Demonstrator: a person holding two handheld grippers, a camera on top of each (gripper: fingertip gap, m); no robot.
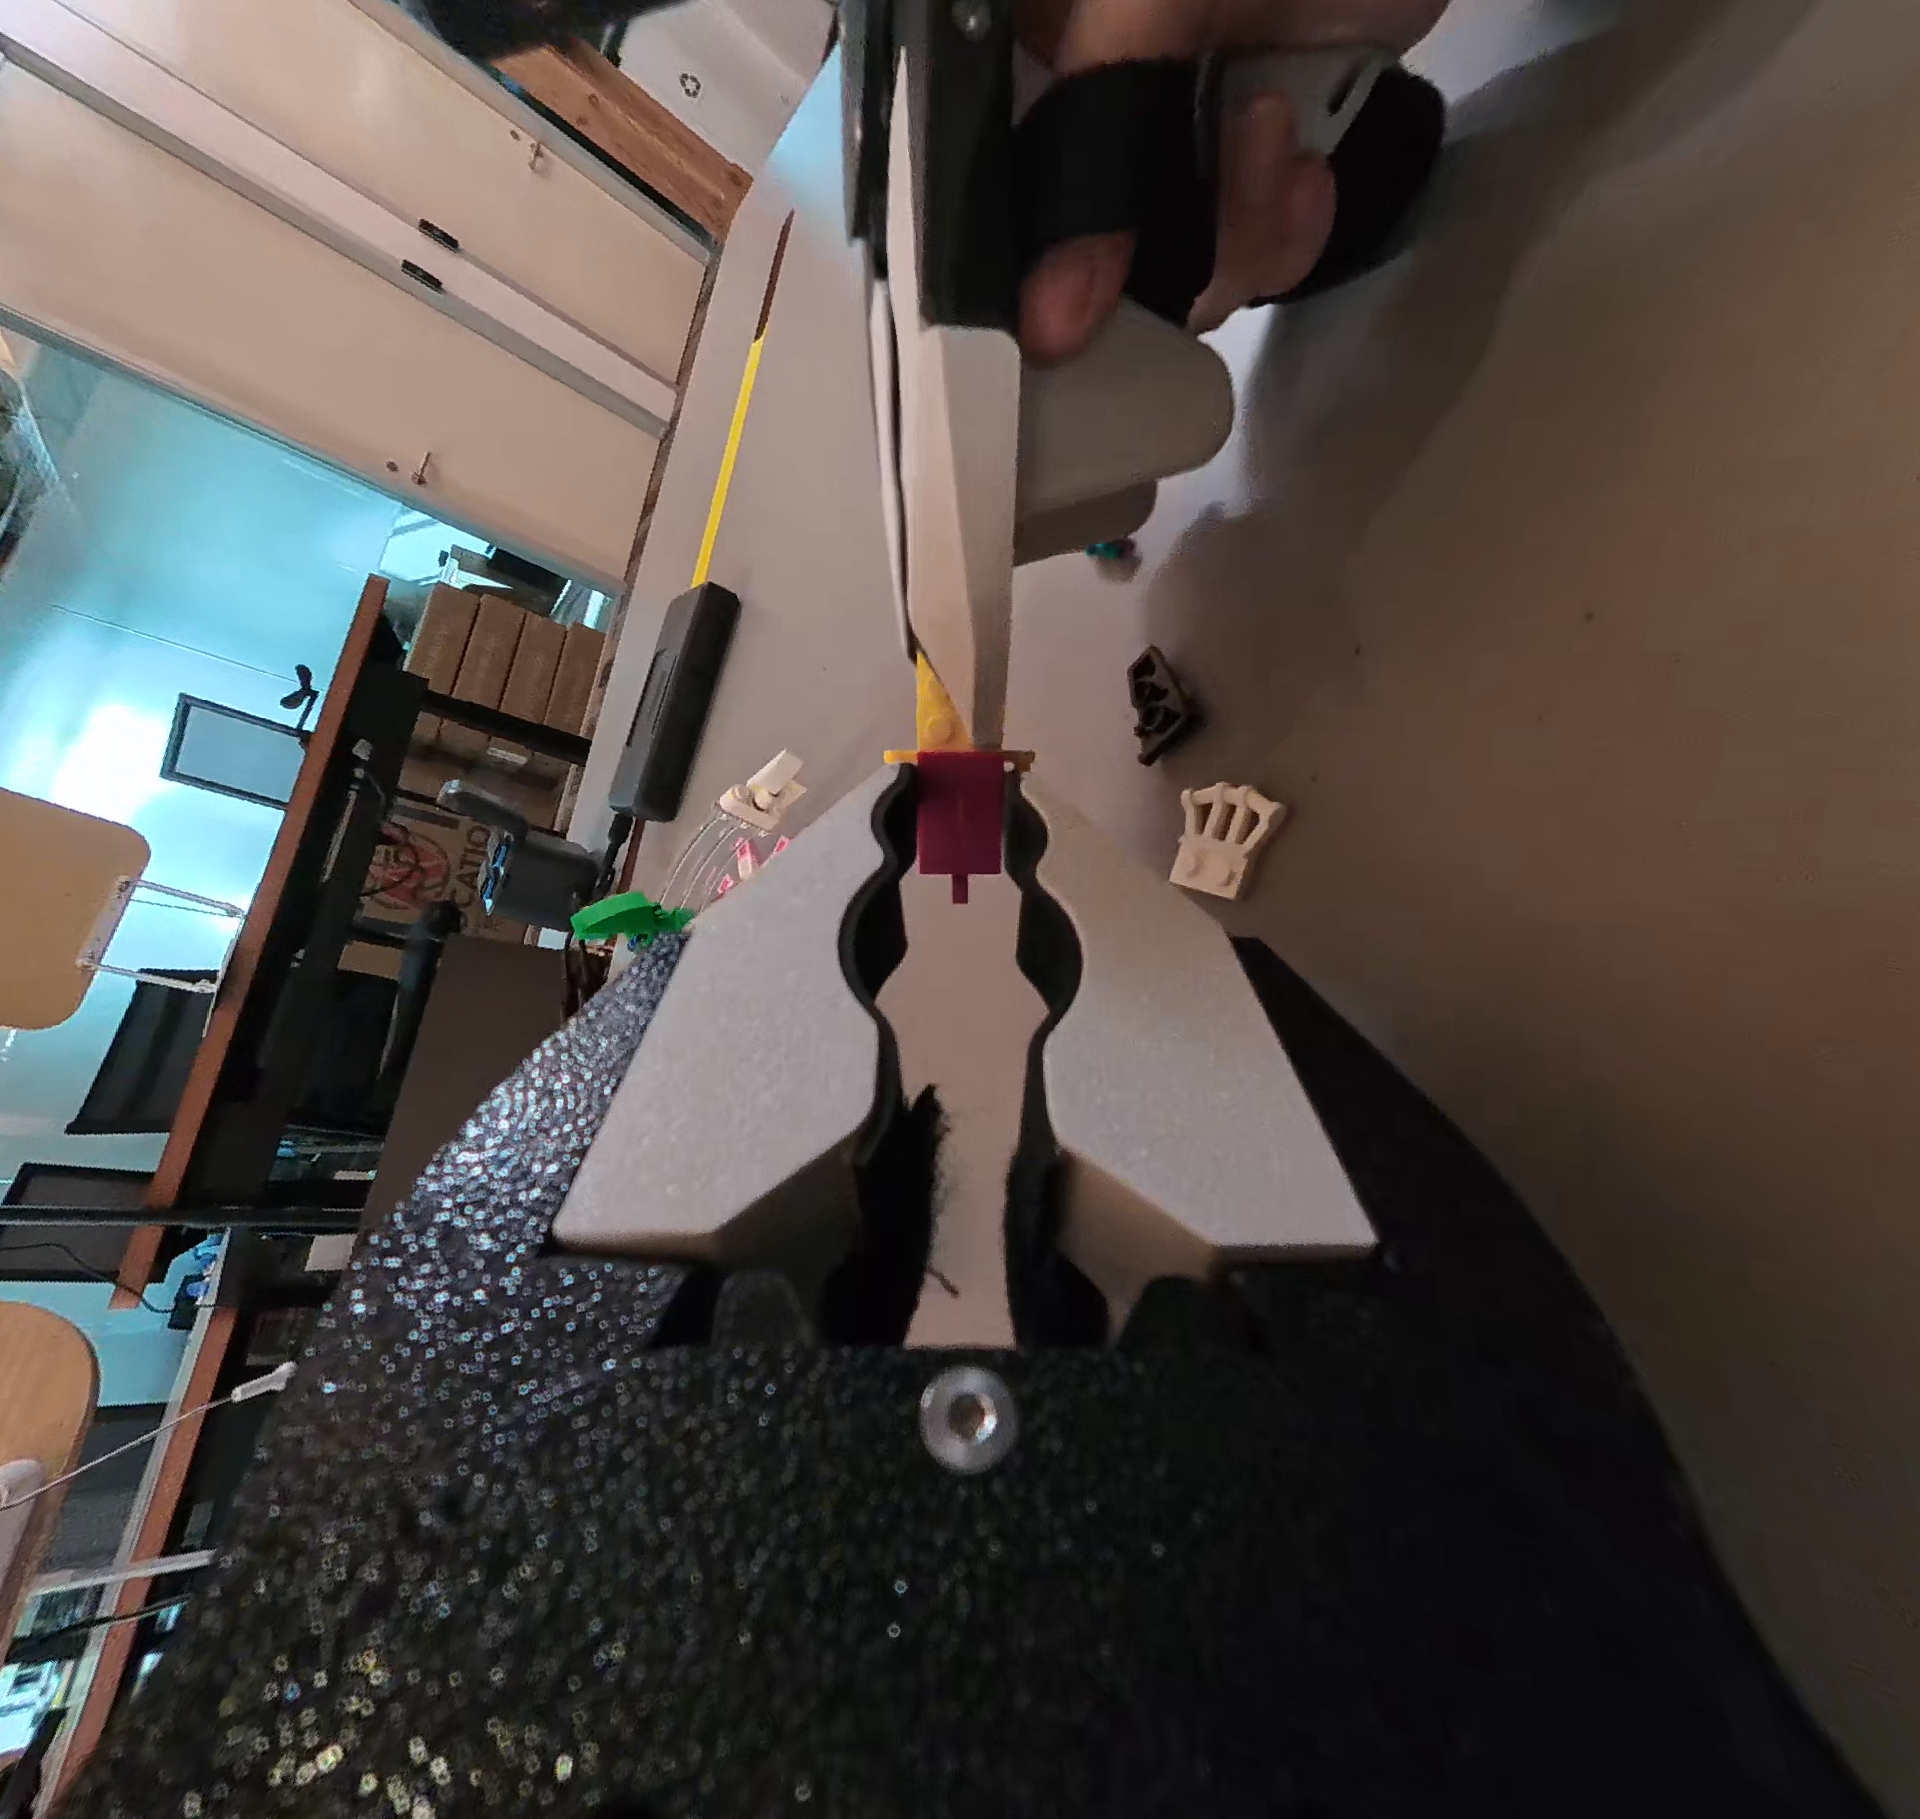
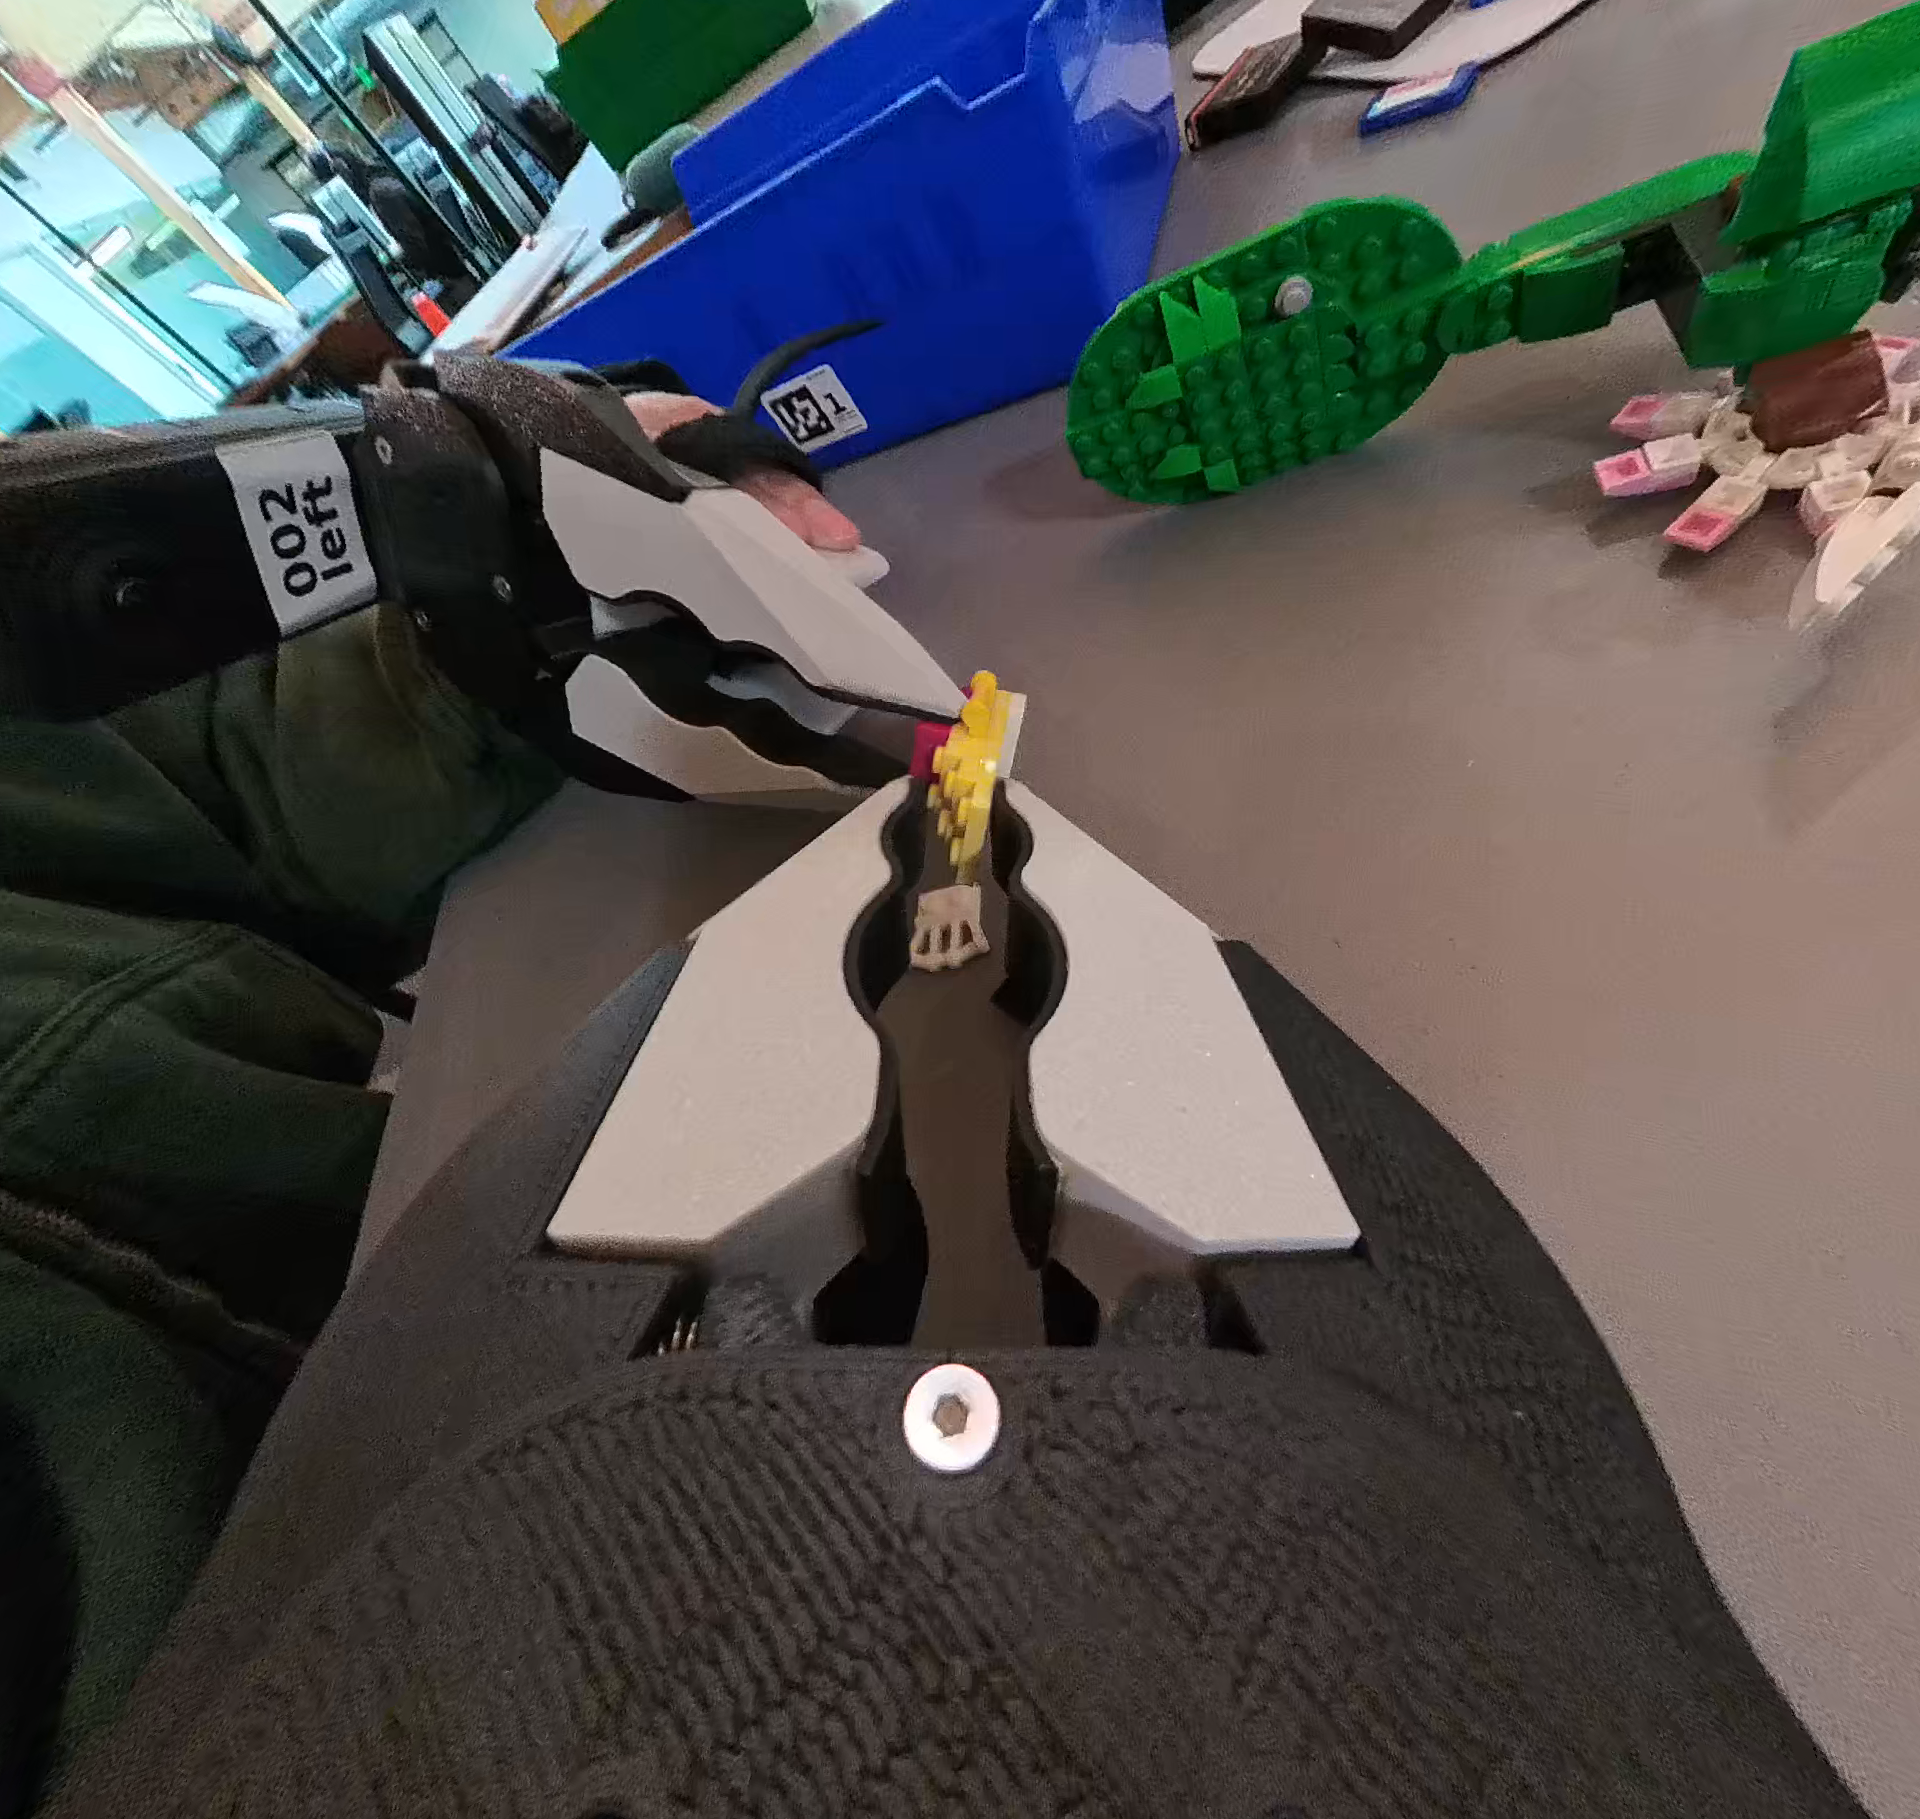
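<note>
My left gripper [image 1: 961, 784] is shut on a small magenta brick [image 1: 961, 826] held between its fingertips. My right gripper [image 2: 958, 799] is shut on a yellow studded plate [image 2: 966, 782] with a thin white plate [image 2: 1014, 730] on its far side. The two grippers meet tip to tip above the grey table [image 2: 1455, 834], and the magenta brick [image 2: 928, 746] presses against the yellow plate. In the left wrist view the right gripper [image 1: 951, 715] comes down from above, held by a hand [image 1: 1195, 159]. In the right wrist view the left gripper [image 2: 951, 715] comes in from the left.
A white crown-shaped piece [image 1: 1226, 839] and a black piece [image 1: 1164, 704] lie on the table beside the grippers. A green brick build [image 2: 1262, 356], pink and white bricks [image 2: 1756, 481] and a blue bin [image 2: 935, 180] stand farther back. A black box [image 1: 675, 699] lies near the table edge. Left and right tips are no more than a few centimetres apart. From the left gripper's tips to the black piece [image 1: 1164, 704] is close to 4 cm.
</note>
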